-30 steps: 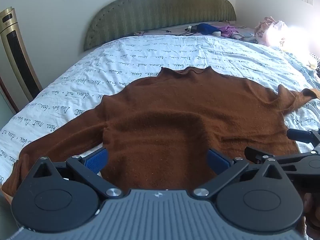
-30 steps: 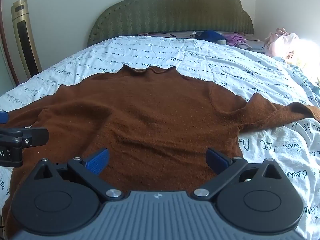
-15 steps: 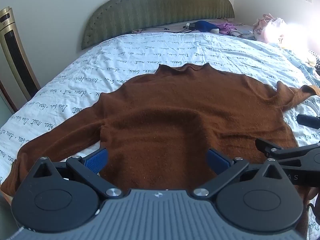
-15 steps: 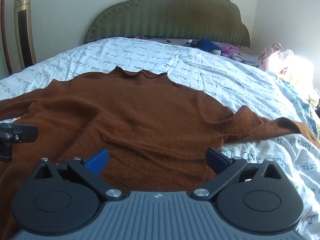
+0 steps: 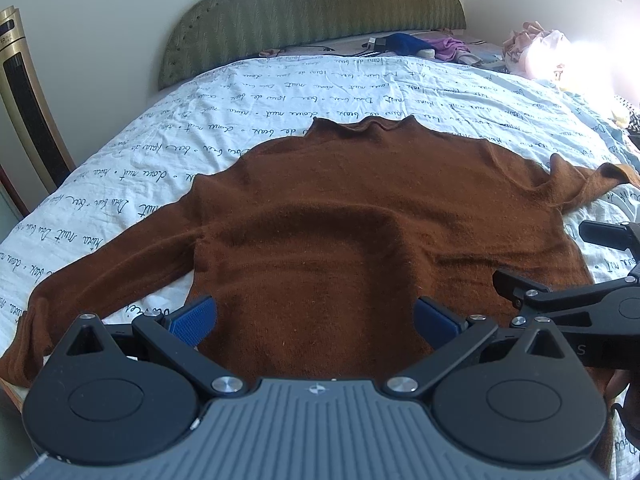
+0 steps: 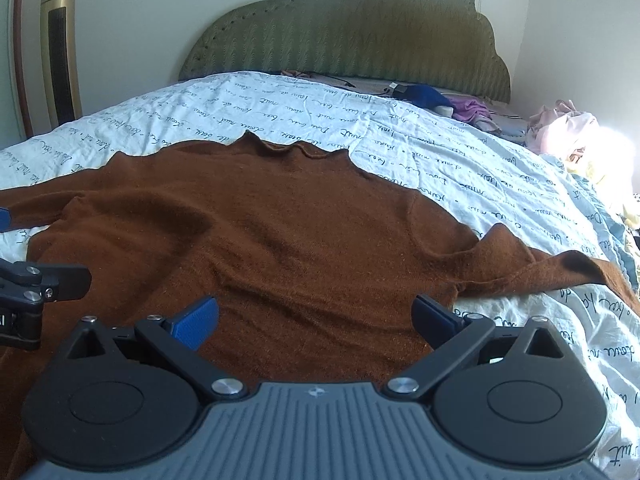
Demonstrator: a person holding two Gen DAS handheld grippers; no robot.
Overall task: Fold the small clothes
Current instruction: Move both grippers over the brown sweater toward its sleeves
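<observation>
1. The sweater [image 5: 360, 216] lay flat on the bed [image 5: 280, 92], collar toward the headboard [image 5: 312, 12], hem nearest the cameras. Nothing appeared folded yet.
2. Its left sleeve [image 5: 100, 264] ran out straight toward the bed's edge. The right sleeve [image 6: 540, 268] was bunched and partly doubled on itself near the shoulder.
3. A broad wrinkle crossed the chest in both views.
4. The left gripper [image 5: 316, 316] hovered over the hem with its jaws wide and nothing between them. Whether the pads touched the knit could not be told.
5. The right gripper [image 6: 316, 316] hung just beside it, nearer the right side seam, jaws likewise wide and empty.
6. Risks, as a judgement:
   - A pinch at the hem might catch only the top layer, because the knit looked soft and loose; the back would then lag and the fold come out crooked.
   - The bunched right sleeve, if left unsmoothed, could be trapped inside the fold as a lump.
   - The sheet [image 6: 440, 152] was itself loose cloth, so a deep pinch might gather it along with the sweater.
   - The two grippers sat near each other and could collide if both closed inward.
7. Farther off, other clothes [image 6: 460, 104] lay by the headboard, well apart.
</observation>
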